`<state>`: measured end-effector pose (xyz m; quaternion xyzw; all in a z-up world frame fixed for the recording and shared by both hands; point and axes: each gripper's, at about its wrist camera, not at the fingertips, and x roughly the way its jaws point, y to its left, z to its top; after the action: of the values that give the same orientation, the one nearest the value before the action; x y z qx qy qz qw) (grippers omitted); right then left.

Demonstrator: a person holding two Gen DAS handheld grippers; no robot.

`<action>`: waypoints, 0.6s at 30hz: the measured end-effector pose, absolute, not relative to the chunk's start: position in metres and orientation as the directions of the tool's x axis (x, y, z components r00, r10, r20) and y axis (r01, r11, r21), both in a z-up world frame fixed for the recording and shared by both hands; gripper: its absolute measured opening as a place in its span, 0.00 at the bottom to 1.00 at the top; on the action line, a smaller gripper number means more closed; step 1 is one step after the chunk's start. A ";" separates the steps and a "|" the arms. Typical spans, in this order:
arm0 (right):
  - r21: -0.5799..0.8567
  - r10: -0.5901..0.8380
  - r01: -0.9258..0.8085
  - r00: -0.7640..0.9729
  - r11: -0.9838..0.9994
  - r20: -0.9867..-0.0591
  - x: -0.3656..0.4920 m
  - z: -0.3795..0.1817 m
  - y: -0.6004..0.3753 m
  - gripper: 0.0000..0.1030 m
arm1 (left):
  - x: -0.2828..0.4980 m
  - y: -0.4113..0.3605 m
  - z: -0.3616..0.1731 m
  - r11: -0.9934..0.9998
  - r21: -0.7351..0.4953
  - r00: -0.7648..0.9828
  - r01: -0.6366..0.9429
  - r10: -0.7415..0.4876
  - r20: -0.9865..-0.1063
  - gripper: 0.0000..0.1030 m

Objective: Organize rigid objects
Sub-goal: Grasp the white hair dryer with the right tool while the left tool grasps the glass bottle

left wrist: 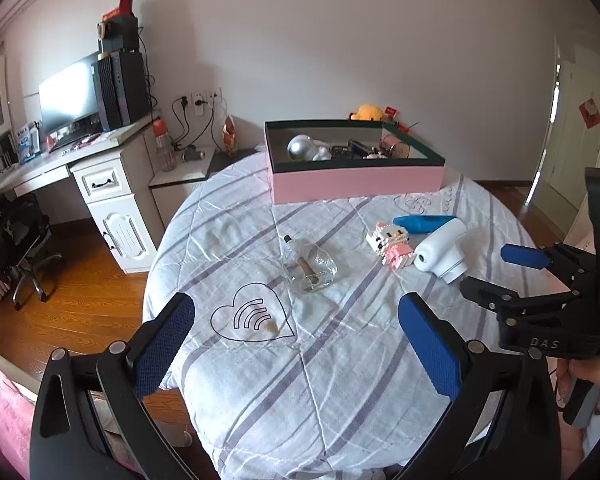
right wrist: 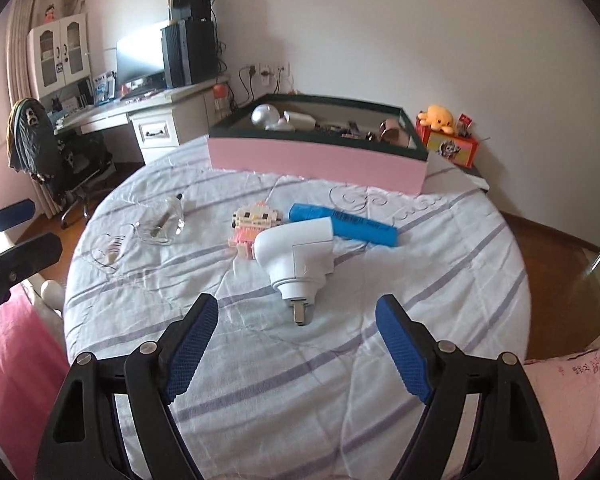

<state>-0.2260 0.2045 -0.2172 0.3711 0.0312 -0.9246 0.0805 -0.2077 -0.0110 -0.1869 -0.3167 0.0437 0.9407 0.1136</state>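
A pink box [left wrist: 356,184] with a dark green rim stands at the far side of the quilt-covered table [left wrist: 300,360]; it holds a silver ball [left wrist: 300,147] and several small items. On the quilt lie a clear glass bottle [left wrist: 310,266], a pink-and-white brick figure [left wrist: 392,245], a white L-shaped device [left wrist: 440,250] and a blue tube [left wrist: 422,223]. My left gripper [left wrist: 296,320] is open and empty, just short of the bottle. My right gripper [right wrist: 298,322] is open and empty, just short of the white device [right wrist: 296,254]. The box [right wrist: 316,160], figure [right wrist: 252,222], tube [right wrist: 344,224] and bottle [right wrist: 160,226] also show there.
A white desk [left wrist: 100,168] with a monitor and computer tower stands at the left, an office chair [left wrist: 24,240] beside it. A yellow plush toy [right wrist: 438,118] sits on a red box behind the pink box. Wooden floor surrounds the table. A pink bed edge [right wrist: 572,392] lies at the right.
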 end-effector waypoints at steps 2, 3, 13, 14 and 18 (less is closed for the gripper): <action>0.015 -0.136 0.174 -0.709 -0.985 -0.692 -0.234 -0.221 0.203 0.80 | -0.214 -0.009 -0.192 -0.970 0.008 -0.765 -0.242 0.185 -0.616 1.00; 0.025 -0.142 0.173 -0.708 -0.985 -0.692 -0.238 -0.223 0.204 0.80 | -0.218 -0.009 -0.194 -0.971 0.008 -0.761 -0.240 0.183 -0.622 1.00; 0.091 -0.177 0.163 -0.666 -0.982 -0.725 -0.282 -0.239 0.205 0.80 | -0.242 -0.008 -0.213 -0.973 0.011 -0.731 -0.231 0.166 -0.662 1.00; 0.107 -0.193 0.168 -0.670 -0.980 -0.717 -0.283 -0.239 0.207 0.79 | -0.243 -0.008 -0.214 -0.975 0.018 -0.731 -0.223 0.155 -0.664 1.00; 0.143 -0.233 0.189 -0.659 -0.972 -0.715 -0.285 -0.243 0.209 0.72 | -0.249 -0.004 -0.217 -0.974 0.024 -0.726 -0.224 0.150 -0.671 1.00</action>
<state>-0.2855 0.2091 -0.2435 0.3962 -0.0279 -0.9104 0.1158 -0.2489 -0.0044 -0.2173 -0.3561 0.0518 0.9275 0.1010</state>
